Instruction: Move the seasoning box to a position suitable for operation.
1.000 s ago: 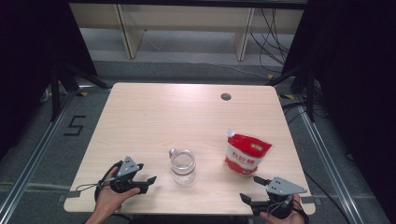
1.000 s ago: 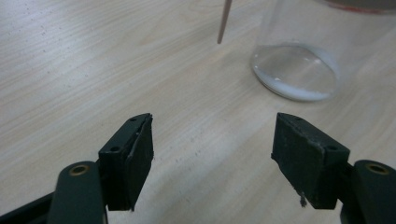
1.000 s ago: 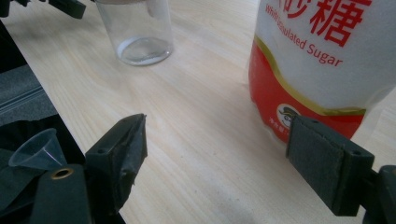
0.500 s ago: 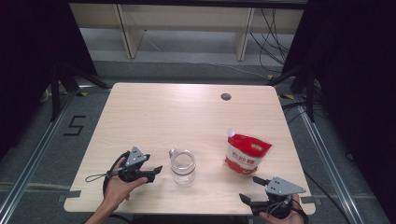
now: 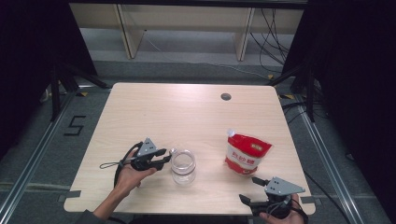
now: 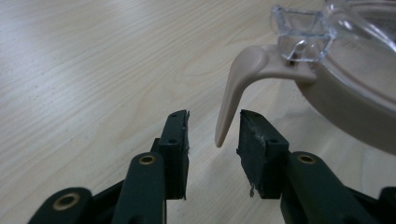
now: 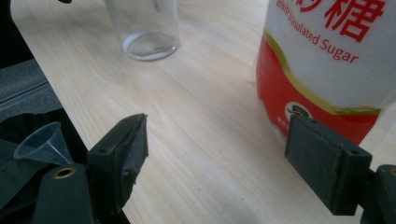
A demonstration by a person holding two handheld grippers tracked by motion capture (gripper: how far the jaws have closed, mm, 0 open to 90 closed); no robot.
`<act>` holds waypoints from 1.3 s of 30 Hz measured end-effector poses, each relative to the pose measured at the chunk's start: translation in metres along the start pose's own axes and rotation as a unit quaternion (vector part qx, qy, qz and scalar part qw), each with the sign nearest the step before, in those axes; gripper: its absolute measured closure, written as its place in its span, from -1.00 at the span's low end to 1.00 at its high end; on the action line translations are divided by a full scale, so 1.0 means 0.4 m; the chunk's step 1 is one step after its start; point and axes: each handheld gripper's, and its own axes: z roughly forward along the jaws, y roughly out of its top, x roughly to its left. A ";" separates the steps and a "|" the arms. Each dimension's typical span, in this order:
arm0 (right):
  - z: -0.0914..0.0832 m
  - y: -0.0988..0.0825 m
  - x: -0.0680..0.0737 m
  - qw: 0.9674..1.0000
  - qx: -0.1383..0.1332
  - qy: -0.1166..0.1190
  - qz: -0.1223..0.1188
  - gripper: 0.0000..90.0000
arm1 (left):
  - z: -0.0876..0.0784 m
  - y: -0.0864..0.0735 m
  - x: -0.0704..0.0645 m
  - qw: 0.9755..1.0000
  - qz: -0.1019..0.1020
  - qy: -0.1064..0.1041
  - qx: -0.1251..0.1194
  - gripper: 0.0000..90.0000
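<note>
Left gripper (image 5: pixel 164 156) sits at the jar's (image 5: pixel 183 167) lid latch tab (image 6: pixel 233 88), jaws narrowed but not yet pinching; they have just been closing, tab tip between the pads. Jar stands near the table's (image 5: pixel 187 107) front edge, left of the sugar bag (image 5: pixel 246 155). Advice: centre the tab deeper between the pads before clamping, keep the wrist level. Right gripper (image 5: pixel 252 190) idles wide open by the bag.
</note>
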 end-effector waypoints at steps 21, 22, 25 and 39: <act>-0.001 -0.002 0.003 1.000 0.002 -0.001 0.009 -0.49 | 0.009 0.007 -0.027 0.999 0.032 0.008 0.012 0.90; -0.001 -0.003 0.002 1.000 0.002 0.000 0.008 -0.49 | 0.002 0.005 -0.025 0.999 0.036 0.009 0.018 0.89; -0.002 -0.004 0.005 1.000 0.004 -0.002 0.015 -0.48 | -0.011 -0.002 -0.033 0.999 0.029 0.007 0.018 0.87; 0.000 -0.003 0.000 1.000 0.001 -0.003 0.000 -0.47 | -0.076 -0.039 -0.078 0.999 0.023 -0.002 0.027 0.76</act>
